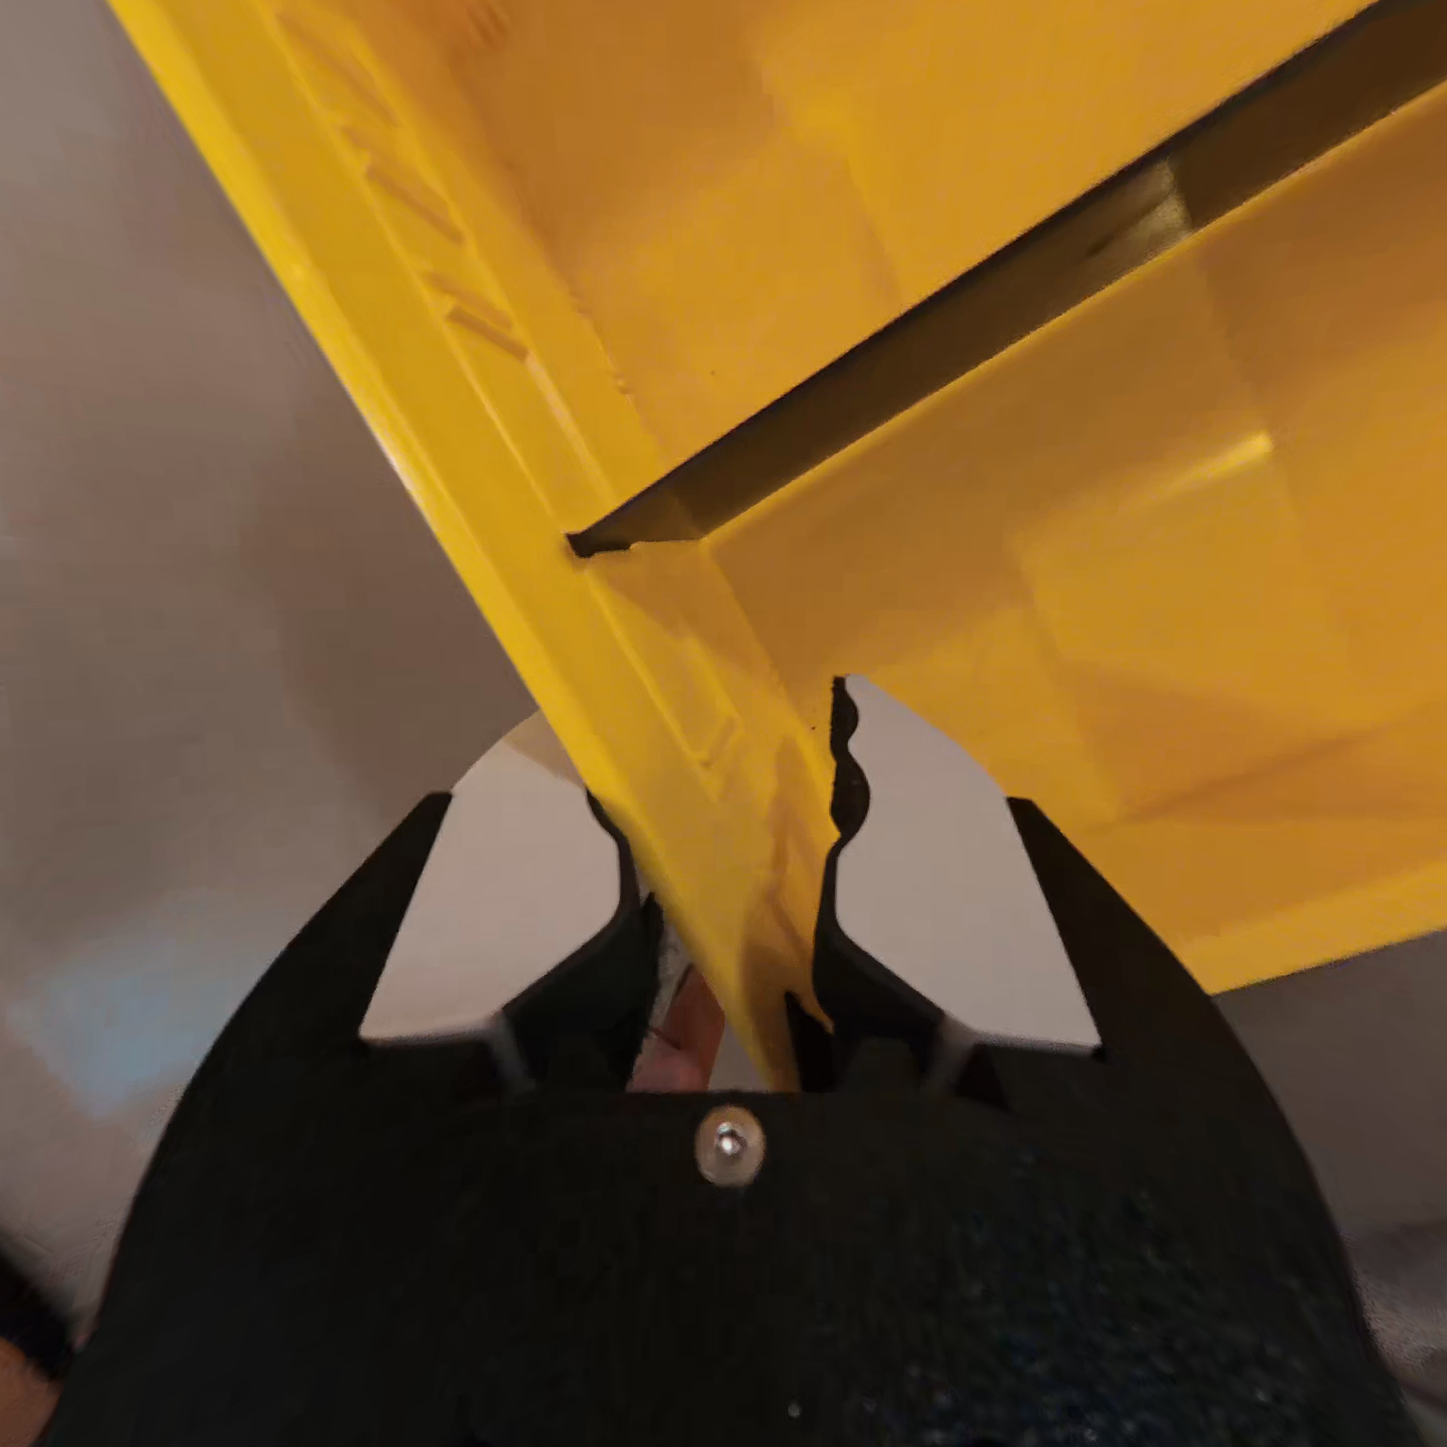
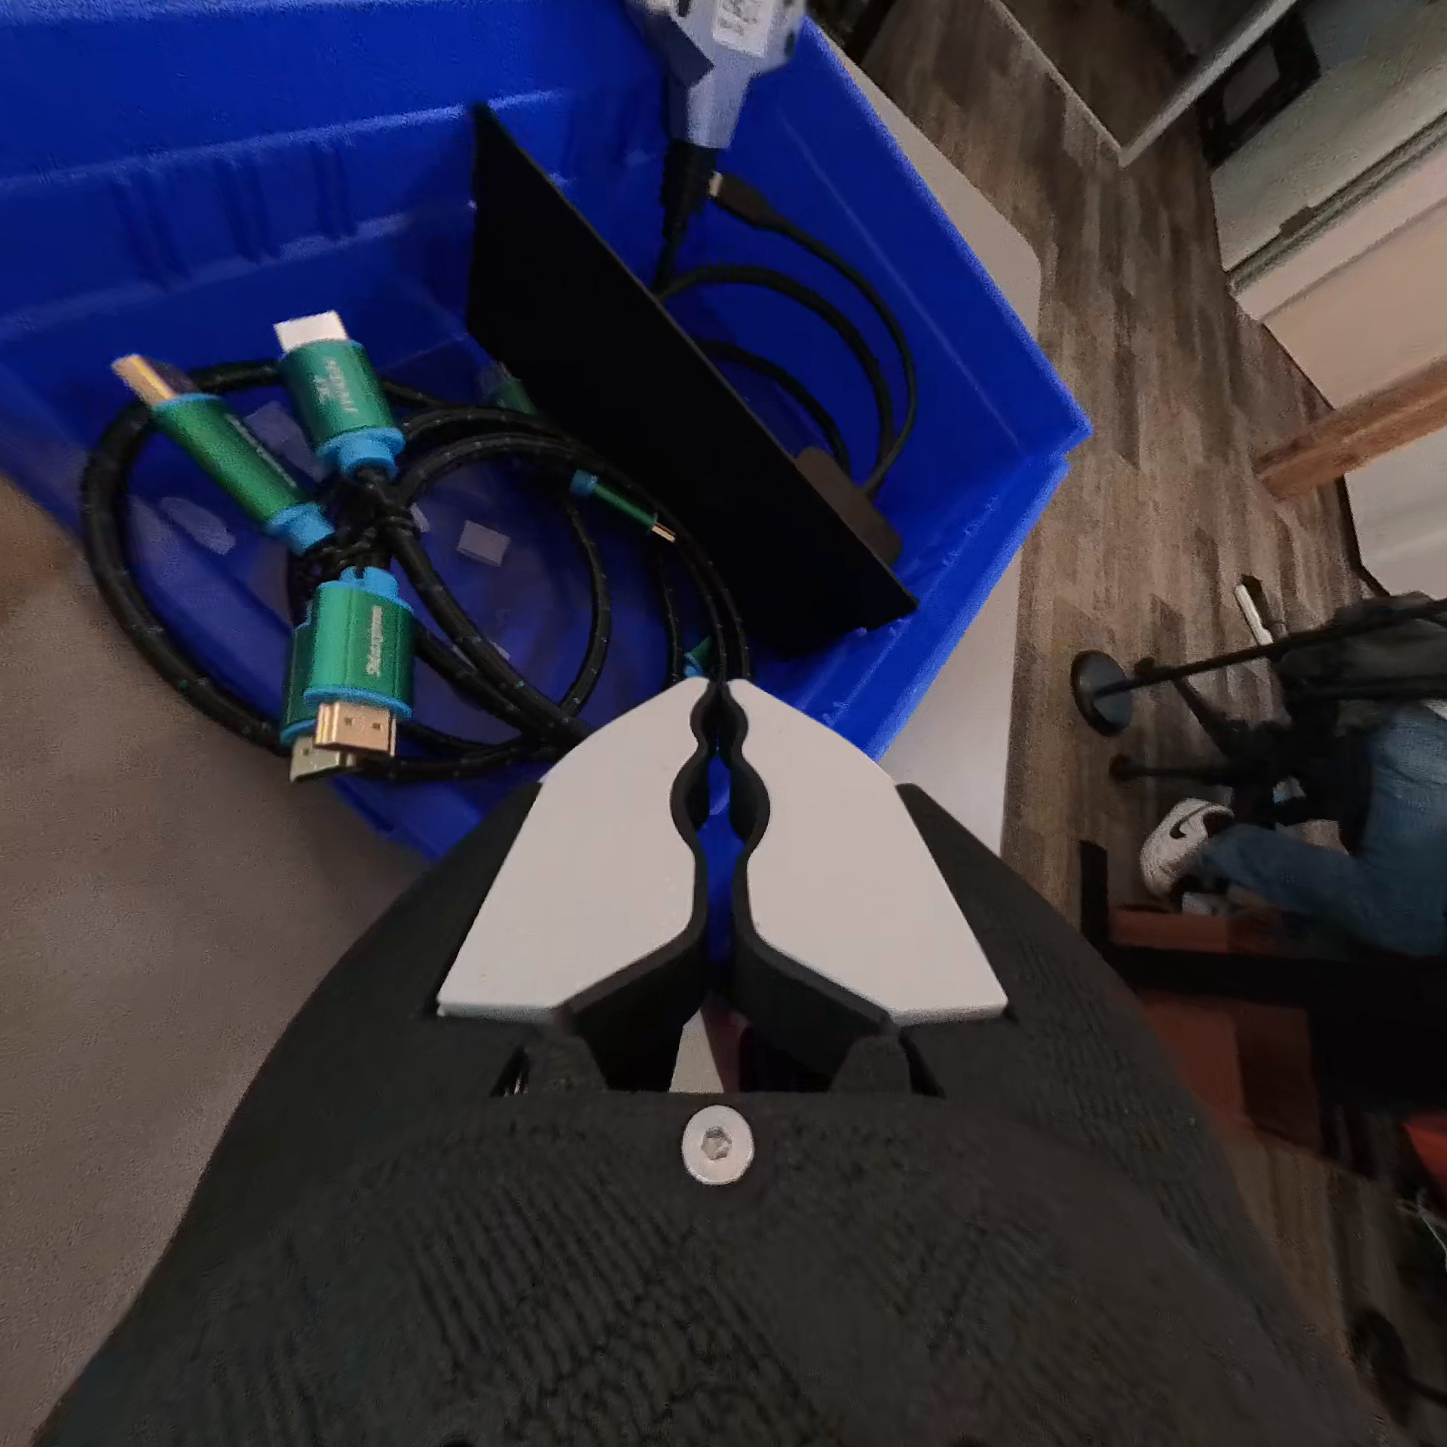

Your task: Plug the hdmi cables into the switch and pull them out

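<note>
Left wrist view is showing the left gripper [image 1: 728, 846] clamping the yellow bin [image 1: 861, 329] rim, while the right gripper [image 2: 719, 693] is hovering closed, empty, near the blue bin [image 2: 979, 407] of cables [image 2: 438, 548].

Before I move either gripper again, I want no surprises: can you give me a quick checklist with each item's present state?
1. Left gripper clamped on the yellow bin rim: ok.
2. Yellow bin level: not ok, it hangs tilted.
3. Yellow bin's contents: cannot tell.
4. Right gripper free of load: ok, jaws closed with nothing between them.
5. Cables inside the blue bin: ok.
6. Black divider upright in the blue bin: ok.
</note>
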{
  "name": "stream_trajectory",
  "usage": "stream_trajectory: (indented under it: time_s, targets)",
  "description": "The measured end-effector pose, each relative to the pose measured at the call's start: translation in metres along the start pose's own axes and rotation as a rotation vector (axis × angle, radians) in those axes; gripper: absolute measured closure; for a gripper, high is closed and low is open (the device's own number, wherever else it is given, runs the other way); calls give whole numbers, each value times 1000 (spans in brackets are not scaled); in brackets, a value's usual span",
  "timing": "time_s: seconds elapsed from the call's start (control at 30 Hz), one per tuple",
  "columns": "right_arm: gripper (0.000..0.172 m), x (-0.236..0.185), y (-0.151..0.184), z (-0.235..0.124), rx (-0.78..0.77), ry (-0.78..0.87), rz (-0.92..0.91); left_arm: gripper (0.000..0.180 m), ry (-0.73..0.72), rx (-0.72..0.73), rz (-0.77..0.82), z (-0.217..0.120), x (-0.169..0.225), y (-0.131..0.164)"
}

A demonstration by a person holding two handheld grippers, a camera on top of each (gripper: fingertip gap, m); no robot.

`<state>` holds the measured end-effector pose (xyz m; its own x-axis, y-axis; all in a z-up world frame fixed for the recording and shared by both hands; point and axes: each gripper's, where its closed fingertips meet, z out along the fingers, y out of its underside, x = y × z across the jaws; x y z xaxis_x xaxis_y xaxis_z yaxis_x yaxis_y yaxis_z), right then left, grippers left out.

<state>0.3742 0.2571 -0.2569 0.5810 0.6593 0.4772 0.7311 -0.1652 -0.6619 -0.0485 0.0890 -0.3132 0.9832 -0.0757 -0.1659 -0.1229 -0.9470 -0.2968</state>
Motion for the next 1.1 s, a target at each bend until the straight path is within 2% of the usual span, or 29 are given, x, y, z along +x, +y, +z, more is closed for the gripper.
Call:
stream_trajectory:
  time_s: [0.03,0.13,0.27,0.4,0.47,0.53,0.6,0.63,0.7,0.77,0.87,1.03,1.1]
  targets:
    - [172,-6,-3,-1,12,-14,-20,134,29,25,-9,0,1,0]
    - [172,-25,-18,-5,75,-56,-59,147,61,110,-10,-2,-3,3]
    - [172,-41,-30,-12,147,-87,-108,169,127,233,-106,-8,-19,18]
    - [172,-8,-57,-33,366,50,35,173,266,285,-139,-22,-20,54]
    - [154,12,-60,-43,434,95,103,173,268,301,-146,-29,-22,72]
    - [123,25,-46,-41,405,86,163,172,256,333,-169,-37,-28,87]
    - [97,29,-27,-27,343,3,270,173,240,380,-202,-46,-35,99]
    - [90,27,-19,-19,328,-63,361,173,222,400,-215,-50,-40,104]
    - [88,21,-14,-7,317,-221,591,173,187,425,-245,-59,-50,113]
    - [88,26,-6,5,239,-264,736,172,154,429,-267,-65,-60,121]
    - [98,32,3,20,60,-235,681,172,135,433,-287,-74,-74,127]
    - [130,13,-1,26,-174,-397,552,172,149,487,-307,-95,-88,126]
    - [135,10,-1,27,-231,-429,516,172,156,524,-306,-107,-91,123]
